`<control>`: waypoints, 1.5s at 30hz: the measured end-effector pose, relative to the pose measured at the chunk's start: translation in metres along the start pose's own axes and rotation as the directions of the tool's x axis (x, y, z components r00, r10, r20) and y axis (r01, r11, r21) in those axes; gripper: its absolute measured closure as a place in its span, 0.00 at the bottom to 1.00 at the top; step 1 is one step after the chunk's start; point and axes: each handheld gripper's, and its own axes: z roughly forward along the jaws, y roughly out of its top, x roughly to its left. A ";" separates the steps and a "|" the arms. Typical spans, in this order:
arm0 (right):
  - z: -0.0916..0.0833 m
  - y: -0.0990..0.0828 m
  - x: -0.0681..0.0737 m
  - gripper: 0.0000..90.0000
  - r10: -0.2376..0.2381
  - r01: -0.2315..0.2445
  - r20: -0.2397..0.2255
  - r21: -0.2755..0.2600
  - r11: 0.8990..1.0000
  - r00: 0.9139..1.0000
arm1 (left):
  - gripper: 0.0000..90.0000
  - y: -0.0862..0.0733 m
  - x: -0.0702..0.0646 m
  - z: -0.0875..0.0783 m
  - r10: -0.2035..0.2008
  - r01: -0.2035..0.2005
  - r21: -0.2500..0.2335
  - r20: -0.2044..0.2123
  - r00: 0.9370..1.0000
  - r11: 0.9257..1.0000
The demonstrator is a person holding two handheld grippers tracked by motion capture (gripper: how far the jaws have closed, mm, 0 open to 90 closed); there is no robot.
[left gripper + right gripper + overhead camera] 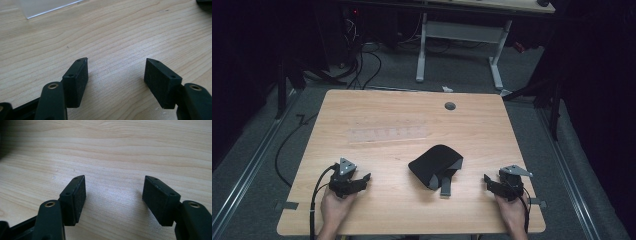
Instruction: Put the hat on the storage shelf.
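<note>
Wooden bench [382, 210], lit from above, dark room around; a black cap [435, 164] lies near mid-bench, slightly toward the person's side, its grey strap [445, 186] trailing toward the near edge. Left gripper [367, 177] rests low on the bench at the near left, held in the left hand [333, 206], tips pointing toward the cap but well apart from it; jaws wide open, bare wood between the pads [80, 82]. Right gripper [486, 178] at the near right in the right hand [514, 214], tips also turned toward the cap, near but not touching; jaws spread wide, nothing held. A clear plastic sheet [388, 134] lies flat beyond the cap; a grey grommet [450, 106] near the far edge.
</note>
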 end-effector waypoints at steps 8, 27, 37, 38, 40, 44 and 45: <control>-0.001 0.000 -0.001 0.40 -0.008 0.008 -0.001 0.005 1.000 1.000 | 0.40 0.000 0.000 0.000 0.005 -0.005 0.003 -0.001 1.000 1.000; -0.016 -0.002 0.007 0.48 -0.026 0.021 -0.095 -0.053 0.998 0.995 | 0.40 0.000 0.000 0.000 0.004 -0.004 0.002 -0.005 1.000 1.000; -0.022 0.009 0.023 0.50 -0.047 0.033 -0.191 -0.075 0.997 0.980 | 0.40 0.000 0.000 0.000 -0.001 0.001 0.001 0.004 1.000 1.000; -0.022 0.011 0.024 0.51 -0.048 0.035 -0.202 -0.069 0.997 0.978 | 0.39 0.000 0.001 0.000 -0.004 0.004 0.001 0.007 1.000 1.000; -0.019 0.015 0.027 0.51 -0.054 0.043 -0.215 -0.054 0.998 0.975 | 0.39 0.000 0.001 0.000 -0.003 0.003 0.002 0.005 1.000 1.000; -0.021 0.021 0.033 0.52 -0.060 0.043 -0.244 -0.075 0.996 0.968 | 0.37 0.000 0.000 0.000 0.009 -0.009 0.005 0.008 1.000 1.000; -0.021 0.021 0.033 0.52 -0.060 0.043 -0.244 -0.075 0.996 0.968 | 0.37 0.000 0.000 0.000 0.009 -0.009 0.005 0.008 1.000 1.000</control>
